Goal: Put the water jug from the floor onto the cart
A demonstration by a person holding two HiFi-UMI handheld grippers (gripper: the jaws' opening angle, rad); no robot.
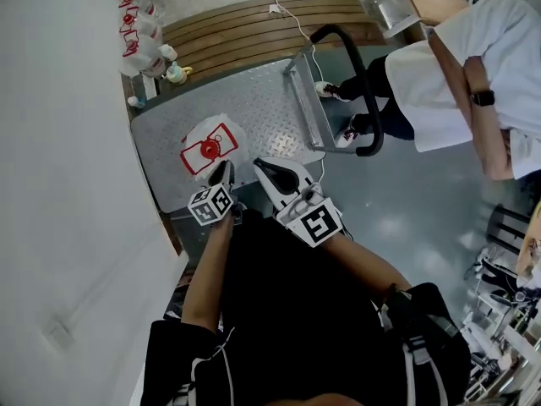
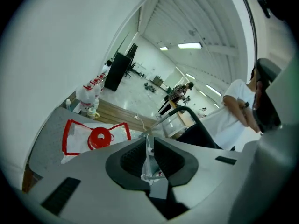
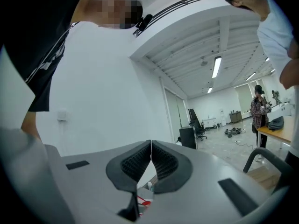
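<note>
The water jug point(image 1: 209, 148), clear with a red cap and a red-edged label, rests on the grey checker-plate cart point(image 1: 262, 100) near its front left corner. My left gripper point(image 1: 221, 174) hovers just behind the jug, apart from it, jaws slightly open with nothing between them. In the left gripper view the jug point(image 2: 98, 136) lies ahead and to the left of the gripper point(image 2: 148, 141). My right gripper point(image 1: 266, 169) is beside the left one, over the cart's near edge, shut and empty. Its own view shows the fingertips point(image 3: 151, 143) meeting.
The cart's black handle point(image 1: 359, 74) rises at its right end, where a person in a white shirt point(image 1: 456, 66) stands. Several bottles point(image 1: 139, 32) stand by the white wall point(image 1: 59, 184) at the back left. A wooden slatted platform point(image 1: 254, 24) lies behind the cart.
</note>
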